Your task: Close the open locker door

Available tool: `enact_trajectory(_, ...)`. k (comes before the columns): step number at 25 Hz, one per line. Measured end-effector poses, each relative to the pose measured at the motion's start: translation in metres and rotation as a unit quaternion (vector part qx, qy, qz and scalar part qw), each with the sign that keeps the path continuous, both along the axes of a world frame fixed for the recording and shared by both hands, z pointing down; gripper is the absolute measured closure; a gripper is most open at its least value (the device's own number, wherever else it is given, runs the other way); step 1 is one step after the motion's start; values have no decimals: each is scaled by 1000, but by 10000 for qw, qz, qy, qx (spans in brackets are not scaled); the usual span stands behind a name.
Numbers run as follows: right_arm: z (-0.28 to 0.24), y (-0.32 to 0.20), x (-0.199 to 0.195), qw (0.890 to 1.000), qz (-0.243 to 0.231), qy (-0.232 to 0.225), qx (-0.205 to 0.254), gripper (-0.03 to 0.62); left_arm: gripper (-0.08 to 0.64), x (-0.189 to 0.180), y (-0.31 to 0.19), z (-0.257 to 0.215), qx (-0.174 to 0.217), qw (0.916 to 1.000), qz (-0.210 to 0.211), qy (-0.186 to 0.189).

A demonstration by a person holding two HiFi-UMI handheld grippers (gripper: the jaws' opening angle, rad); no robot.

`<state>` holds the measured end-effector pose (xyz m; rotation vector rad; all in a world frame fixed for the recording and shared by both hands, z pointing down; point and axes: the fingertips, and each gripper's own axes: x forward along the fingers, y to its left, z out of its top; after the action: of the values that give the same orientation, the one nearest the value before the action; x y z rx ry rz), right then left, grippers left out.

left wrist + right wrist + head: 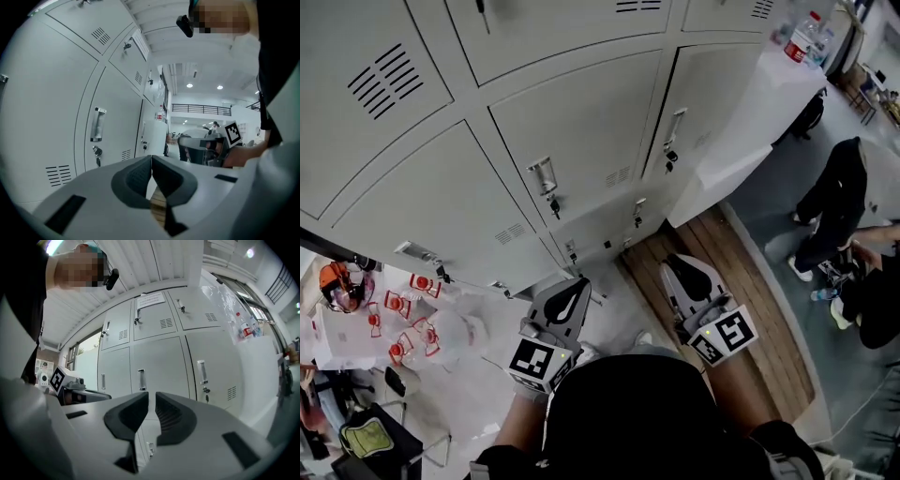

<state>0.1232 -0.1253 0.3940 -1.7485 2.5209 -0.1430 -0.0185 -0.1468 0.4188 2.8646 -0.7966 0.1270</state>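
bank of grey lockers [412,216] seen from above and along both claws. every locker door [581,122] in view sits flush in its frame, with its handle [542,175] and key lock facing out and louvred vents below. no door stands ajar, so the closing appears done, or else the open door lies outside these views. which door was the task's cannot be told. the doors are plain, pale and undented. the left claw [574,292] has its jaws pressed together on nothing. the right claw [682,267] is likewise closed and empty. both are held near the lower doors, apart from them.
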Motion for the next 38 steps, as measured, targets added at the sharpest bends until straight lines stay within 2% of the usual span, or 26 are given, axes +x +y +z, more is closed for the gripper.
enact_trajectory(9,4,14,20,9999,-59,43,-98,529,537,35,8,3,-101,9998,129,-66)
enact_trajectory(16,5,16,27,9999,-114,18,-106,529,538,48,9,0,-92,9999,121,-53)
enact_trajectory(30,5,29,21,9996,-259,69,-59,529,537,48,19,-2,-69,9999,77,-50)
enact_trajectory(38,8,36,24,9998,-166,50,-104,529,538,47,26,4,-128,9998,130,-117)
